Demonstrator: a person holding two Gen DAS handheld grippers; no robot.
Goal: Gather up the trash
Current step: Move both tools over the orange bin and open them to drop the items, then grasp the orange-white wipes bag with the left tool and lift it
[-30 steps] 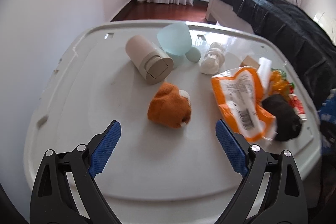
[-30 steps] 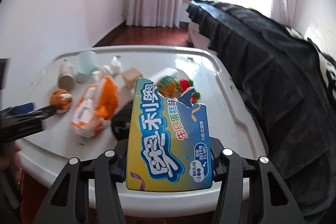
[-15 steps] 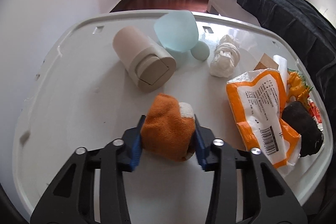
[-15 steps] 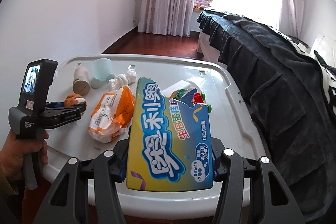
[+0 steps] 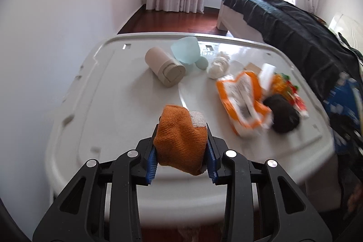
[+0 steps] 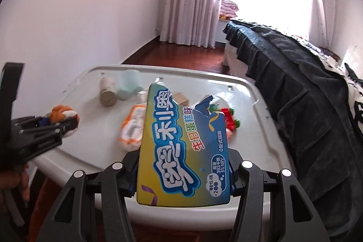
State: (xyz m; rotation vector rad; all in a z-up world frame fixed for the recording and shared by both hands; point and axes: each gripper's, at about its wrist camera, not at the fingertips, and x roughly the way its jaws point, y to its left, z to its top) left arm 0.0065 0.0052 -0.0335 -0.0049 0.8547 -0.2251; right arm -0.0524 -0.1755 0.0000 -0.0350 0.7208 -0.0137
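Orange knit cloth [image 5: 180, 142], bunched with a white patch, sits clamped in my left tongs [image 5: 181, 158], whose jaws are closing on it, lifted just above the near edge of the desk [image 5: 127, 96]. My right tongs [image 6: 183, 176] grip a torn blue-and-yellow snack bag [image 6: 181, 149]. Two pieces are collected, I judge. Left on the desk: an orange-and-white wrapper [image 5: 242, 101], a black lump [image 5: 283, 115], colourful scraps [image 5: 285, 85], white crumpled paper [image 5: 219, 66]. Farther back lie a beige canister [image 5: 164, 69] and pale blue cup [image 5: 186, 52].
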